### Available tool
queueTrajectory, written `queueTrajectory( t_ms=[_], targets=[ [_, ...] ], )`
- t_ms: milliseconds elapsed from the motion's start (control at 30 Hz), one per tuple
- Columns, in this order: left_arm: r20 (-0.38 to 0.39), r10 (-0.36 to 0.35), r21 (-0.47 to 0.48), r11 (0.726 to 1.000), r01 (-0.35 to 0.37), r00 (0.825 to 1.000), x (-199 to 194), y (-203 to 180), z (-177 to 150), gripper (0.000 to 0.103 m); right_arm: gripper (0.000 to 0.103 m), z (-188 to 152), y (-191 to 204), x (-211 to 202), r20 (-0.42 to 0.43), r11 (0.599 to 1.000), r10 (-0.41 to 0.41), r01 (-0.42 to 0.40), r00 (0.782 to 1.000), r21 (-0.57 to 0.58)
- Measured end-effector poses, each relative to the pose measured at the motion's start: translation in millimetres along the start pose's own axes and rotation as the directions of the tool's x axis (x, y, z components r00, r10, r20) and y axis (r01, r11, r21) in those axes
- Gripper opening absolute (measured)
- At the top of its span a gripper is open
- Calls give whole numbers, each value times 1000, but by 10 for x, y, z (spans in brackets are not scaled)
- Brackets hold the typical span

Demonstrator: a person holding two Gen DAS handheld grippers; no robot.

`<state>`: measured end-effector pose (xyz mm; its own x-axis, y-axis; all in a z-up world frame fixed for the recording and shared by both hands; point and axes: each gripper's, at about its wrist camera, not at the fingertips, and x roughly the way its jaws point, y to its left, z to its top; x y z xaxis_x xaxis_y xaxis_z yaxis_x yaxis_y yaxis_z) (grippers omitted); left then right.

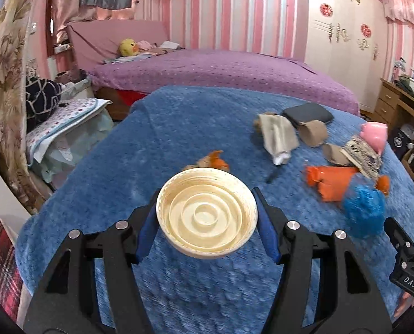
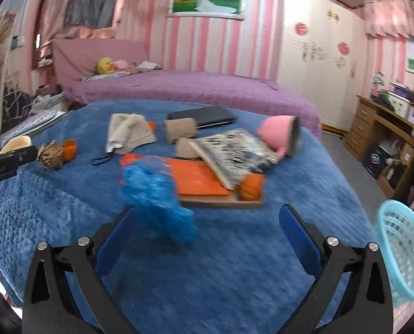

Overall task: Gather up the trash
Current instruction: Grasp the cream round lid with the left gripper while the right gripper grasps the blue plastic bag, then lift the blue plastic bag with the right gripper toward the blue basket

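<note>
My left gripper [image 1: 206, 222] points forward and down over the blue blanket [image 1: 156, 139], its jaws partly open and pressed against the two sides of a cream plastic lid [image 1: 207, 221]. The lid sits between the blue pads [image 1: 268, 239], hollow side facing the camera, with raised rings inside and brownish staining near its rim. It looks lifted clear of the blanket, though motion blur below it makes that hard to confirm.

My right gripper [image 2: 207, 239] also tilts down toward the blanket, jaws spread wide. A crumpled blue plastic bag [image 2: 156, 194] is blurred in front of the left finger; I cannot tell whether it touches that pad, and the other pad is well clear of it, so nothing is clamped.

The rest of the trash lies farther across the blanket: an orange packet [image 2: 198, 179] on a flat cardboard piece, a patterned paper [image 2: 232, 150] leaning over it, two brown cardboard tubes [image 2: 179, 132], a beige cloth [image 2: 129, 132], orange peel [image 2: 69, 147] beside a dried brown clump [image 2: 49, 154], and a tipped pink cup [image 2: 279, 133]. A black case [image 2: 201, 117] lies behind the tubes. A light blue basket [image 2: 402, 247] stands at the right edge of my right view, beside the blanket.
</note>
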<state>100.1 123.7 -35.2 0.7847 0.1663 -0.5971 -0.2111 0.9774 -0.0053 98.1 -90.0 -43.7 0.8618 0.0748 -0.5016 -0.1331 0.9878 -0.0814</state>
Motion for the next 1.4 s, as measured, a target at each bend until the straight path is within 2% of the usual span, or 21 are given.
queueTrajectory(
  t_ms=[167,233,300,333,433,467,500,700,1000,1133,1400],
  targets=[
    [-17,-18,-46,999,17,1000,48,89,20,61,98,87,163,183,-32,999,20,-22,999,-47],
    [-18,-11,-51,999,10,1000,63,90,14,61,94,99,205,277,-59,998,31,-35,998,-54],
    [-20,-7,-65,998,6,1000,75,105,19,61,79,95,213,334,-77,997,47,-52,996,-56],
    [-20,-9,-72,997,7,1000,76,113,21,61,75,95,232,384,-95,996,65,-71,993,-59],
    [-11,-10,-93,996,9,1000,67,120,30,61,55,86,270,447,-122,990,116,-125,986,-69],
    [-9,-9,-95,995,8,1000,68,122,29,61,45,87,272,445,-124,988,131,-141,984,-71],
    [-7,-9,-99,995,8,1000,66,109,32,61,42,88,260,431,-120,985,147,-156,982,-68],
    [10,-14,-94,995,15,1000,31,-51,60,61,38,102,51,276,-70,986,157,-161,985,-45],
    [43,-50,-74,996,53,998,-58,-439,84,61,38,123,-575,-199,14,995,44,-43,999,-90],
    [45,-78,-54,995,80,996,-102,-649,56,61,38,79,-953,-363,13,997,-11,12,1000,-78],
    [23,-129,18,992,128,991,-118,-1125,-60,61,38,-132,-1733,-490,-16,996,-75,76,997,41]
  ],
)
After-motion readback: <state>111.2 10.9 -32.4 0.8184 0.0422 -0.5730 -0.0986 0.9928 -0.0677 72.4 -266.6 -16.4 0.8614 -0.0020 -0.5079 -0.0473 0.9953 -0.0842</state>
